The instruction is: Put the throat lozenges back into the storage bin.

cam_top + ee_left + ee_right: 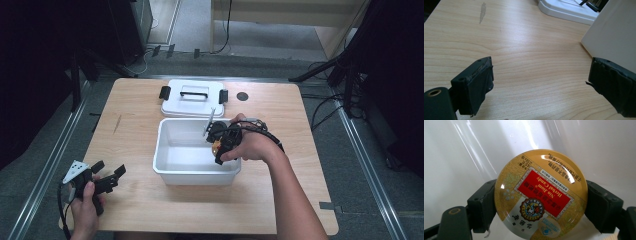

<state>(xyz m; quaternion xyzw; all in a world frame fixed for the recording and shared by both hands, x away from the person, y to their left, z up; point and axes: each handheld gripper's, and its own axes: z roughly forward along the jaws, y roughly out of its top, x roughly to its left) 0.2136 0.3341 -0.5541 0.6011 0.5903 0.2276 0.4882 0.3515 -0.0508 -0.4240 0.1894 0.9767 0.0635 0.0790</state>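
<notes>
Over white bin (165, 150), right gripper (220, 142) pinching round candy tin (541, 196) by its rim; lower near floor, then release flat. Left gripper (107, 177) spread, idle on table (135, 115)

- Candy tin (541, 195): gold with a leafy pattern, a red label lettered in white, and a pale, perhaps silver, lower part.
- Storage box (197, 172) and its lid (192, 106): white; lid handle and clips black.
- Table (524, 65): light wood grain with one grey smear.
- Gripper jaws: black.
</notes>
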